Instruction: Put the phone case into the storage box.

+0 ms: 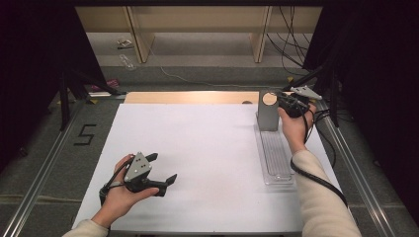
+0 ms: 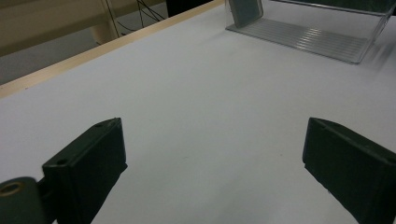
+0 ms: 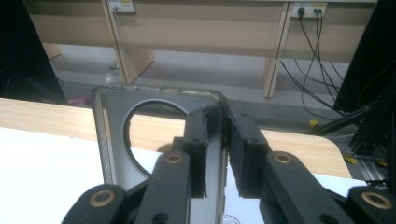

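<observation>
Right gripper [image 1: 285, 102] pinching right edge of the upright grey panel [image 3: 159, 135] with a round hole, at far end of clear tray [image 1: 274, 158]. Left gripper [image 1: 162, 169] spread wide, nothing between, over white table [image 1: 207, 148].

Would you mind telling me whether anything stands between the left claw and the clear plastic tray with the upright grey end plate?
Nothing visible does. Bare white table top lies between the open left claw and the clear plastic tray, whose grey end plate the right claw grips.
</observation>
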Available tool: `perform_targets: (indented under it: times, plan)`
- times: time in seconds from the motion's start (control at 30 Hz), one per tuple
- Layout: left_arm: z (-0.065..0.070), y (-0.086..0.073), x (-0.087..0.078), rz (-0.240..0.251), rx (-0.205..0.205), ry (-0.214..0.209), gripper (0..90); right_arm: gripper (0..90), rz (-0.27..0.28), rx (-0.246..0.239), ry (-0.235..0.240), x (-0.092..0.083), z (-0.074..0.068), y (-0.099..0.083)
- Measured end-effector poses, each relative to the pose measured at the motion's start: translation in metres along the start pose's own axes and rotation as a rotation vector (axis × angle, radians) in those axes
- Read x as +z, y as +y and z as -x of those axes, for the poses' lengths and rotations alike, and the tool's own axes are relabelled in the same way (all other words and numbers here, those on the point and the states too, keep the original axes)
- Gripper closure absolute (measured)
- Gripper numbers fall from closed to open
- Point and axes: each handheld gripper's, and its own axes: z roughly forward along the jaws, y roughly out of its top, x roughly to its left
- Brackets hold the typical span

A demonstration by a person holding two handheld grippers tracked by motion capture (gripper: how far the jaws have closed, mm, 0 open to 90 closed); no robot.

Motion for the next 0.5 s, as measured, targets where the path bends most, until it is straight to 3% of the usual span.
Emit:
perform_targets:
  times: [0.5]
  plan:
    - [0.0003,0.0001,0.0001,-0.001,0.001,-0.002,5.8,77.0,-0.020,-0.003,-0.009,0.0043,0.0008,0.0003]
